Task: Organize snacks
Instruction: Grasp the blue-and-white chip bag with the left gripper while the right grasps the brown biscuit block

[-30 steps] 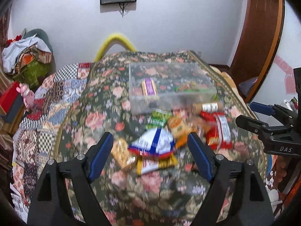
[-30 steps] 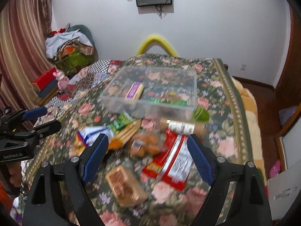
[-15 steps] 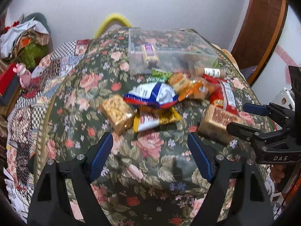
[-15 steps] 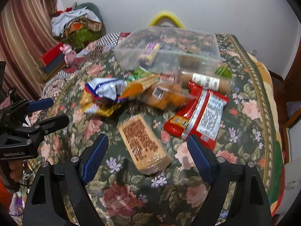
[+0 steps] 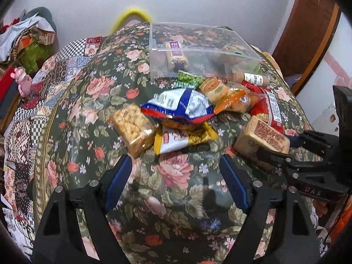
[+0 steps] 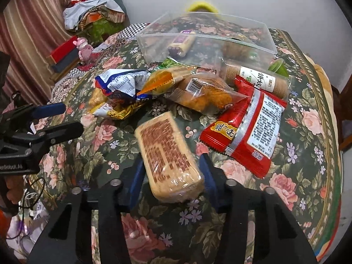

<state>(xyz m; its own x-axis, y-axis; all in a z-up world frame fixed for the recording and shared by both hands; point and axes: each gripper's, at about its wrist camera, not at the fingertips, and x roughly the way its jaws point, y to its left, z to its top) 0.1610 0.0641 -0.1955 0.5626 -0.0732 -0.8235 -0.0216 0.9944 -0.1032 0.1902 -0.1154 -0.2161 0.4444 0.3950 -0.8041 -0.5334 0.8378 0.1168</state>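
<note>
I am watching the right gripper (image 6: 170, 173) closing its jaws on the tan wafer pack (image 6: 168, 154); both blue pads are flanking the pack's near end and appear to be pressing its sides, the pack lying flat on the floral bedspread (image 6: 303, 132). From the left wrist view the same pack (image 5: 261, 137) is showing at the right, with the other tool's black fingers pinching its near end.

The left gripper (image 5: 176, 176) is standing wide, nothing between its pads, and is hanging over bare cloth just short of the snack heap.

The heap is lying between the grippers and the clear plastic bin (image 5: 158, 44). I am noting in it: a puffed-rice bar (image 5: 133, 127), a white-and-blue bag (image 5: 180, 105) resting on a yellow bag (image 5: 184, 137), an orange pack (image 5: 222, 93), a small green packet (image 5: 189, 80), a red packet (image 6: 246, 132) lying just right of the wafer pack, and a round biscuit roll (image 6: 257, 79) touching the bin's front wall.

The bin is sitting at the far side of the bed and is holding a purple-labelled bar (image 5: 175, 54) plus other items I cannot make out.
</note>
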